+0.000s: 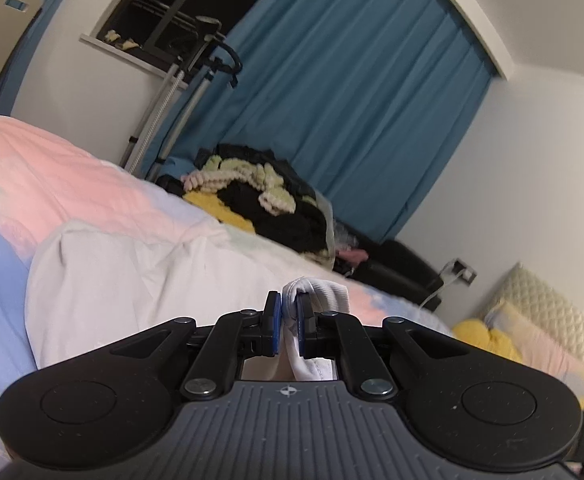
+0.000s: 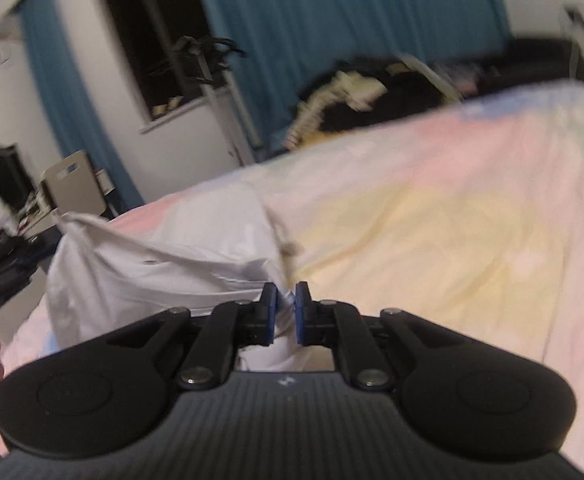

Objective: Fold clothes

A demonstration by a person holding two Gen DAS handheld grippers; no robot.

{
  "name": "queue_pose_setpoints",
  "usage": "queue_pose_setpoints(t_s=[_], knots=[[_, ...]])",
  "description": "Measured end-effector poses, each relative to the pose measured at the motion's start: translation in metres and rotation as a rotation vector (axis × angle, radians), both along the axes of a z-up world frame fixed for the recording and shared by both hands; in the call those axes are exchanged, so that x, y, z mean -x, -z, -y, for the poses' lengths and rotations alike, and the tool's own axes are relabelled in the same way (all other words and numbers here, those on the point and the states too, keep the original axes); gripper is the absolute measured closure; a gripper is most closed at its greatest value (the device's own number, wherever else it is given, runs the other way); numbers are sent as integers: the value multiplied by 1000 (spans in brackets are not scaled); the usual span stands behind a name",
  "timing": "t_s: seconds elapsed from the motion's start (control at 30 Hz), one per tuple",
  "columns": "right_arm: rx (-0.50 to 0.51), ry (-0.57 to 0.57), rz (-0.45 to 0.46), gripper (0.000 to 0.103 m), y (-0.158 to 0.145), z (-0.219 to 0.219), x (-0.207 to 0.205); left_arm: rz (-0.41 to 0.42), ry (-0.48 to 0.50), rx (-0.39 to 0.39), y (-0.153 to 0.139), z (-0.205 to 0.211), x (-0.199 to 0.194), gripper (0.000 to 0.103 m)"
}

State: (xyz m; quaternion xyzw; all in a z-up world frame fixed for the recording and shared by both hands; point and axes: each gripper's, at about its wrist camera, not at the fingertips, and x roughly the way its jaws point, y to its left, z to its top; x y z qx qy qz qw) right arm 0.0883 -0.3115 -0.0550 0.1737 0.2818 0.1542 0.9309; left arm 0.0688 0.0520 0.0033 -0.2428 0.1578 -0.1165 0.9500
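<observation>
A white garment (image 1: 132, 280) lies bunched on the pastel bedspread (image 1: 72, 184). My left gripper (image 1: 288, 312) is shut on a ribbed edge of the white garment, which pokes up between the blue pads. In the right wrist view the same white garment (image 2: 152, 272) is lifted and stretched to the left, and my right gripper (image 2: 286, 300) is shut on its edge. The left gripper (image 2: 0, 276) shows at the far left of that view, holding the garment's other end.
A pile of dark and yellow clothes (image 1: 260, 200) sits beyond the bed's far edge. A blue curtain (image 1: 352, 100) and a stand (image 1: 180, 92) are behind it. A pillow and a yellow item (image 1: 488, 336) lie at the right. A chair (image 2: 76, 188) stands at the left.
</observation>
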Motion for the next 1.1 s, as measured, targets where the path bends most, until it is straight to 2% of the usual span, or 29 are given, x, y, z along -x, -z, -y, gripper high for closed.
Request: queue_pose_setpoints(t_s=[0.1,0.13,0.2,0.3,0.47,0.57,0.63,0.7,0.73,0.8,0.83,0.87,0.93,1.0,1.1], knots=[[0,42,-52,76,8,5,-4,-26,22,-50,4,5,-4,94],[0,41,-47,73,8,4,-4,-30,29,-61,5,7,-6,93],[-17,26,-17,63,6,3,0,-42,31,-76,8,10,-9,93],[-31,-19,25,61,2,-3,5,-59,34,-80,12,9,-12,93],[101,-60,72,61,4,-19,-2,-62,38,-84,16,5,-13,93],[81,-87,66,61,12,-19,-17,-63,37,-79,17,3,-13,93],[35,-112,54,65,15,-19,-23,-66,41,-80,19,3,-14,93],[-1,-132,44,87,17,-20,-27,-68,42,-92,20,2,-13,93],[-1,-136,46,94,16,-21,-26,-67,45,-100,21,4,-13,93],[0,-141,57,94,12,-23,-24,-64,52,-118,21,6,-12,89],[-3,-138,63,94,10,-23,-23,-64,63,-142,20,9,-12,81],[-7,-132,68,94,8,-22,-22,-62,73,-166,20,11,-11,64],[-13,-121,65,94,6,-20,-22,-56,79,-210,21,15,-10,39],[-20,-111,55,94,7,-18,-21,-45,87,-236,22,18,-12,39],[-21,-95,25,94,10,-18,-22,-64,88,-230,26,18,-21,39]])
